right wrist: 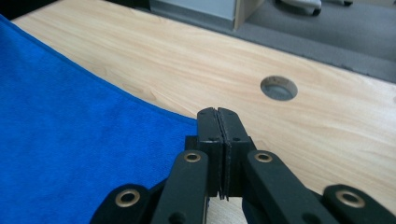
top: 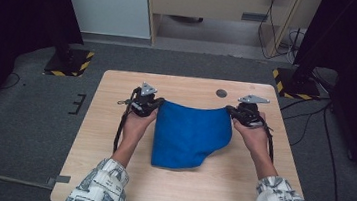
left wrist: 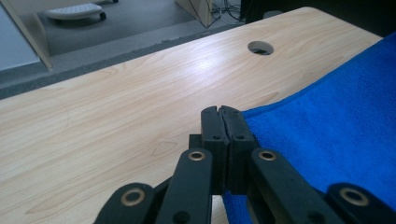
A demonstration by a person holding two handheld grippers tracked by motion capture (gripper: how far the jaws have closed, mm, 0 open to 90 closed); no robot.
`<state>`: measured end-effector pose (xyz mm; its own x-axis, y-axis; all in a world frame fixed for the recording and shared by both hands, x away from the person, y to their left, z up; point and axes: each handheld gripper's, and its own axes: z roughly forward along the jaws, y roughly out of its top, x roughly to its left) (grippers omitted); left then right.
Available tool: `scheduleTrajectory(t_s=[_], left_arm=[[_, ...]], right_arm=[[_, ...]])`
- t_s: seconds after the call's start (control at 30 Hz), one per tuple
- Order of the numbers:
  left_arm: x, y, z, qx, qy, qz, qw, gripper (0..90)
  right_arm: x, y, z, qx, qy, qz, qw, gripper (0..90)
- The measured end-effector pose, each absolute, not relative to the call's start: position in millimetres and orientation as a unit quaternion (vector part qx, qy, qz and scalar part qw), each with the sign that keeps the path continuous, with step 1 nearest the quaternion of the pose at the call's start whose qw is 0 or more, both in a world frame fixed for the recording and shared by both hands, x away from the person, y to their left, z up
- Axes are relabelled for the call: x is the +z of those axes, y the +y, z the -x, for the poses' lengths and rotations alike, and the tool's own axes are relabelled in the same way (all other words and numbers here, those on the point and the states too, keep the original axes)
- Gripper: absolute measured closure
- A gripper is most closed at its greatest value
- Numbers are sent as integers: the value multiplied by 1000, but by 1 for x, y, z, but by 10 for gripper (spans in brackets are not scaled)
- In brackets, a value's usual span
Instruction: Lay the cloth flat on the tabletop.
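High view gives you the whole layout: the wooden table (top: pixel 108 173) carries everything, and the blue cloth (top: pixel 187 136) lies near its middle, stretched between your two hands. Its far edge sags in a shallow curve between the grips, which suggests you are holding the two far corners so the fabric spreads flat rather than bunching, while its near part rests on the wood in an uneven fold. Your left gripper (top: pixel 147 102) sits at the cloth's left far corner and your right gripper (top: pixel 246 111) at the right far corner, well apart, which keeps the edge taut enough to lay or fold cleanly.

From the left gripper view, your jaws are pressed together with the cloth's corner pinched at them, the blue fabric running off to the right. From the right gripper view, the jaws are likewise clamped on the opposite corner. Smallest, the round cable hole (top: pixel 221 93) sits just beyond the cloth's far edge; keep the fabric short of it.
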<state>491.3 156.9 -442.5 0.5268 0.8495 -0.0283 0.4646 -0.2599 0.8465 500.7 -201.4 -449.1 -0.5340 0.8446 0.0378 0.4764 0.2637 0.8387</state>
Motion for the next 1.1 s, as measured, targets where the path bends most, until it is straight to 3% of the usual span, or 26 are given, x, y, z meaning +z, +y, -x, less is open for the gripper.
scheduleTrajectory(t_s=[0.47,1.1], left_arm=[[-469,159,-512,213,451,-771,397,888],[-502,174,-537,177,486,-756,400,886]], right_arm=[[-476,-198,-525,390,772,-460,201,891],[-496,-201,-553,351,779,-483,191,892]])
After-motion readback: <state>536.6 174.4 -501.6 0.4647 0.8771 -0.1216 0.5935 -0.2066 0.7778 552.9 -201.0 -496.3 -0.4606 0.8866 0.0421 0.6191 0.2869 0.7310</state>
